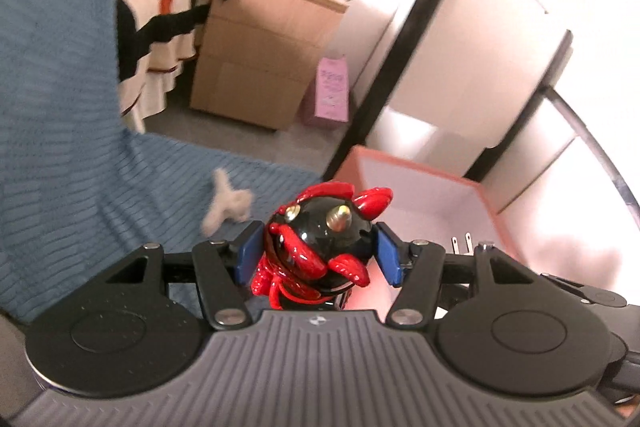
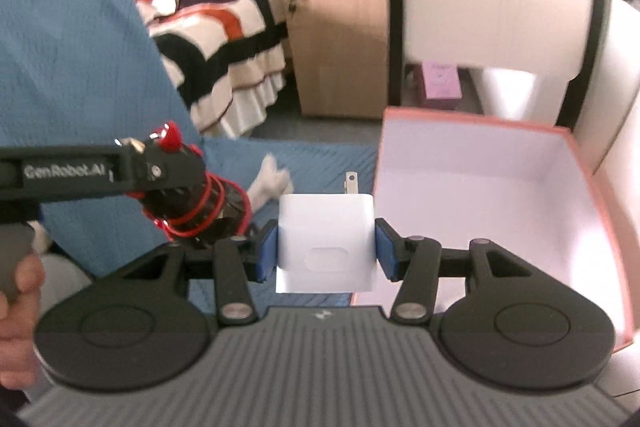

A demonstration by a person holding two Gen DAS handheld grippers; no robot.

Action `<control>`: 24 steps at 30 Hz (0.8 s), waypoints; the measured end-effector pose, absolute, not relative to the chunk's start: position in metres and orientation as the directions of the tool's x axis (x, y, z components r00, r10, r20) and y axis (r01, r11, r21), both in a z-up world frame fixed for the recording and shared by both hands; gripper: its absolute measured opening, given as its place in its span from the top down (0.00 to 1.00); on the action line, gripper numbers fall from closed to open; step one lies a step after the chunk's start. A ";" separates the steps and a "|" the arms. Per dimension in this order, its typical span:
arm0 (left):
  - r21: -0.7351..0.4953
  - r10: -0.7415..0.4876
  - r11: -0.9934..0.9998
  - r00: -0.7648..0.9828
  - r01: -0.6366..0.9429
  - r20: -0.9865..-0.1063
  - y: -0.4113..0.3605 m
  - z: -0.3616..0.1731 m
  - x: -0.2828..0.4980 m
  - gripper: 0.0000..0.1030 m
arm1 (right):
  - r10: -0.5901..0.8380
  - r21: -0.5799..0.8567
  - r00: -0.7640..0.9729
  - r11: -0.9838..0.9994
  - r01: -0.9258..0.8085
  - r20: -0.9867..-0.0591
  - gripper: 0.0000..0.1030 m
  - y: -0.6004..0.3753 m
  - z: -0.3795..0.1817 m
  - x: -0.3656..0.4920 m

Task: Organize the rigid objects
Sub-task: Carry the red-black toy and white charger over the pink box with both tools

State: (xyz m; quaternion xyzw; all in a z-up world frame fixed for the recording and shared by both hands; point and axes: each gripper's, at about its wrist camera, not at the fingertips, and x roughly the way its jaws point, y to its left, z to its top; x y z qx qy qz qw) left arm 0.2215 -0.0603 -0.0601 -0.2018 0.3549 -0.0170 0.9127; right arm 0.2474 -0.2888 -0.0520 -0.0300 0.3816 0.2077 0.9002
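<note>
1. Plainly, the left claw (image 1: pixel 320 251) gripped a black-and-red toy figure (image 1: pixel 316 247), its blue pads (image 1: pixel 249 253) pressed against both sides of the round black head. The figure's lower half was hidden behind the claw's grey body, so how it ended could not be told.
2. Seen from the right wrist, the same toy figure (image 2: pixel 200 183) showed only as a dark body wound with red cord, much of it covered by the left claw's black arm, and it was blurred.
3. The right claw (image 2: pixel 326 253) was closed on a white plug adapter (image 2: pixel 326 243), one blue pad touching each side. Only one metal prong stood clear above it; any other was hidden. From the left wrist, just two prongs (image 1: pixel 461 245) peeked over the claw's linkage.
4. A pink-edged open box (image 2: pixel 576 195) with a white inside stood just right of the adapter, its near corner cut off by the right claw's body. From the left wrist the box (image 1: pixel 420 171) lay behind the figure, its floor washed out by glare.
5. A blue cloth (image 1: pixel 60 107) covered the surface beneath and rose up on the left. A small white object (image 1: pixel 228 205) lay on it, too smeared to identify.
6. A hand (image 2: pixel 16 327) at the left edge was cut off by the frame.
7. Behind, a striped blanket (image 2: pixel 224 35) and a wooden cabinet (image 1: pixel 260 47) were soft with blur.
</note>
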 end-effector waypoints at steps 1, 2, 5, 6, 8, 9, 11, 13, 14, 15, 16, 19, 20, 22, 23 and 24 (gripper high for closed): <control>-0.382 -0.179 0.918 0.749 -0.106 -0.638 -0.067 -0.055 0.225 0.38 | 0.351 0.105 0.631 0.913 -0.394 -0.691 0.49 -0.295 -0.046 0.248; -0.385 -0.186 0.918 0.750 -0.099 -0.635 -0.075 -0.050 0.227 0.38 | 0.351 0.104 0.639 0.915 -0.391 -0.684 0.49 -0.300 -0.040 0.248; -0.393 -0.210 0.917 0.750 -0.072 -0.627 -0.097 -0.038 0.235 0.38 | 0.347 0.107 0.655 0.920 -0.377 -0.672 0.49 -0.319 -0.026 0.252; -0.390 -0.215 0.919 0.751 -0.061 -0.624 -0.105 -0.033 0.237 0.38 | 0.342 0.105 0.662 0.923 -0.371 -0.667 0.49 -0.325 -0.022 0.253; -0.384 -0.224 0.922 0.751 -0.043 -0.621 -0.121 -0.025 0.243 0.38 | 0.331 0.097 0.676 0.928 -0.360 -0.659 0.49 -0.336 -0.018 0.257; -0.384 -0.230 0.923 0.752 -0.033 -0.618 -0.129 -0.021 0.247 0.38 | 0.324 0.092 0.682 0.931 -0.353 -0.656 0.49 -0.342 -0.016 0.260; -0.381 -0.240 0.924 0.752 -0.016 -0.614 -0.143 -0.016 0.255 0.38 | 0.316 0.096 0.688 0.936 -0.339 -0.653 0.49 -0.354 -0.014 0.264; -0.381 -0.247 0.925 0.753 -0.005 -0.609 -0.158 -0.012 0.263 0.38 | 0.312 0.104 0.691 0.940 -0.326 -0.652 0.49 -0.366 -0.013 0.269; -0.380 -0.251 0.925 0.754 0.002 -0.608 -0.164 -0.011 0.267 0.38 | 0.306 0.104 0.695 0.943 -0.317 -0.651 0.49 -0.371 -0.015 0.274; -0.378 -0.254 0.926 0.752 0.007 -0.608 -0.172 -0.011 0.272 0.38 | 0.292 0.093 0.703 0.947 -0.307 -0.648 0.49 -0.376 -0.016 0.276; -0.376 -0.257 0.927 0.750 0.012 -0.610 -0.179 -0.012 0.278 0.38 | 0.273 0.070 0.719 0.951 -0.300 -0.640 0.49 -0.380 -0.017 0.276; -0.357 -0.258 0.934 0.728 0.019 -0.635 -0.200 -0.025 0.298 0.38 | 0.243 0.042 0.730 0.958 -0.283 -0.639 0.49 -0.394 -0.029 0.283; -0.348 -0.255 0.937 0.719 0.020 -0.647 -0.207 -0.030 0.303 0.38 | 0.240 0.048 0.723 0.960 -0.276 -0.647 0.49 -0.400 -0.034 0.286; -0.340 -0.259 0.940 0.695 0.023 -0.670 -0.220 -0.045 0.314 0.38 | 0.229 0.052 0.711 0.964 -0.261 -0.665 0.49 -0.410 -0.047 0.290; -0.341 -0.264 0.940 0.683 0.024 -0.681 -0.225 -0.053 0.319 0.38 | 0.224 0.055 0.702 0.965 -0.255 -0.676 0.49 -0.415 -0.055 0.292; -0.340 -0.269 0.940 0.667 0.025 -0.695 -0.232 -0.061 0.325 0.38 | 0.222 0.062 0.692 0.967 -0.249 -0.687 0.49 -0.420 -0.063 0.295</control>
